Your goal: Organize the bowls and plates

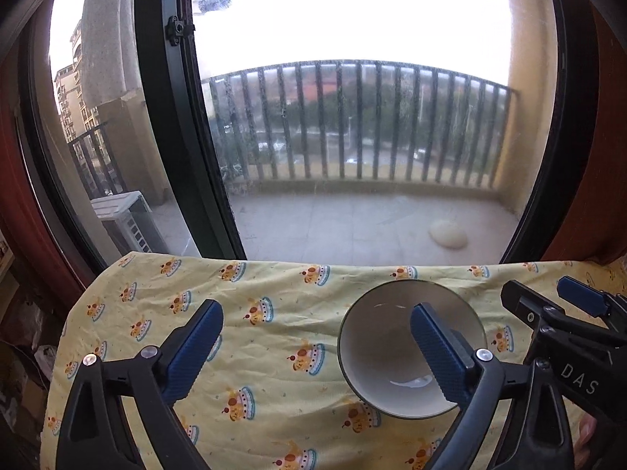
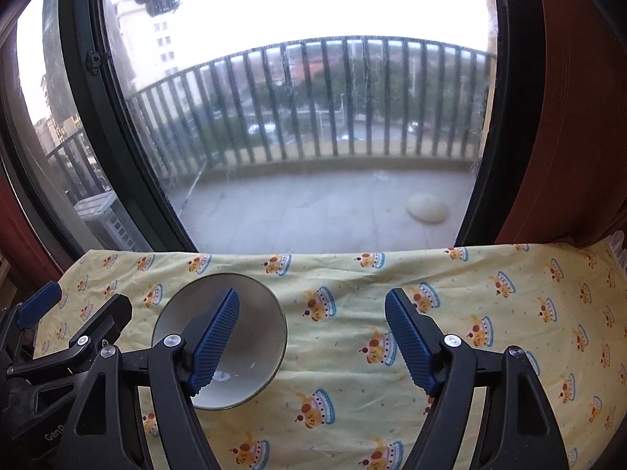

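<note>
A white bowl with a dark rim point(image 1: 386, 346) stands upright on the yellow patterned cloth point(image 1: 274, 313). In the left wrist view my left gripper point(image 1: 317, 342) is open and empty, and its right finger point(image 1: 437, 352) stands in front of the bowl. In the right wrist view the bowl point(image 2: 250, 337) lies behind the left finger point(image 2: 215, 340) of my right gripper point(image 2: 313, 338), which is open and empty. Each gripper shows at the edge of the other's view: the right one point(image 1: 548, 305) and the left one point(image 2: 78, 309). No plates show.
The cloth-covered table point(image 2: 490, 293) ends at a large window with a dark frame point(image 1: 184, 137). A balcony with a railing point(image 1: 352, 117) lies beyond the glass. A red-brown curtain point(image 2: 568, 117) hangs at the right.
</note>
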### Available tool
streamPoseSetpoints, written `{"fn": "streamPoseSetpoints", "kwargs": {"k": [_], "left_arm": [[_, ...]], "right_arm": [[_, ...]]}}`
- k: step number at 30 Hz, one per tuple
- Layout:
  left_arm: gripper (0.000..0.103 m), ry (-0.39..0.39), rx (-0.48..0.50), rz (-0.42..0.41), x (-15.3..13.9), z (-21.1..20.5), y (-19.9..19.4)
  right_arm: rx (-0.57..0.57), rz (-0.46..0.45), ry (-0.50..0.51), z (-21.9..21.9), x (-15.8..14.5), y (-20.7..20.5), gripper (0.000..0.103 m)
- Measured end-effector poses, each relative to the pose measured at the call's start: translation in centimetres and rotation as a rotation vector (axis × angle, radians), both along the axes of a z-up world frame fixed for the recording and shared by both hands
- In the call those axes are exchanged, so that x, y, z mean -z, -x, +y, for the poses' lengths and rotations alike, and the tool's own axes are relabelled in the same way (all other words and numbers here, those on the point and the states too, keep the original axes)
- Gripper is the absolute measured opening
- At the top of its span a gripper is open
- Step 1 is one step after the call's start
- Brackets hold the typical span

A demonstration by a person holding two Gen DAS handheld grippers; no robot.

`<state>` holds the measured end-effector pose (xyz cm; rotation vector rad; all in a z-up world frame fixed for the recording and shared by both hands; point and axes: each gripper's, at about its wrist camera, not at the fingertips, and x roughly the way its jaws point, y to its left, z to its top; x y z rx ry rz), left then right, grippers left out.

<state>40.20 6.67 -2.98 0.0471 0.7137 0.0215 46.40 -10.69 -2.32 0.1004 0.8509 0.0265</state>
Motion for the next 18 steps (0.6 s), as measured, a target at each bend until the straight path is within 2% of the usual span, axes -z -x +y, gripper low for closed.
{"fn": "streamPoseSetpoints", "kwargs": {"k": [3, 5, 9, 12, 14, 16, 17, 18], "left_arm": [[0.09, -0.019, -0.003, 0.016, 1.6, -0.4, -0.4], [0.086, -0.036, 0.003, 0.034, 2.8, -0.8, -0.8], [0.076, -0.013, 0.054, 0.098, 4.6, -1.4, -1.2], [0.069, -0.005, 0.055, 0.108, 5.2, -1.7, -1.3], [0.063, 0.008, 0.051, 0.109, 5.3, -1.8, -1.4], [0.053, 0.004, 0.05, 0.112, 5.5, -2.0, -1.5], [0.05, 0.003, 0.053, 0.118, 5.6, -2.1, -1.6], [0.042, 0.002, 0.053, 0.129, 5.8, -2.2, -1.7]], "right_arm": [[-0.001, 0.021, 0.014, 0.1, 1.6, -0.4, 0.078], [-0.01, 0.032, 0.021, 0.3, 2.3, -0.6, 0.073], [-0.038, 0.041, 0.039, 1.2, 3.2, -0.8, 0.069], [-0.052, 0.047, 0.061, 1.9, 3.9, -1.0, 0.06], [-0.062, 0.048, 0.066, 2.2, 4.4, -1.1, 0.049], [-0.08, 0.056, 0.067, 2.5, 4.9, -1.3, 0.041], [-0.086, 0.059, 0.067, 2.5, 5.1, -1.4, 0.039], [-0.093, 0.062, 0.063, 2.6, 5.2, -1.5, 0.038]]}}
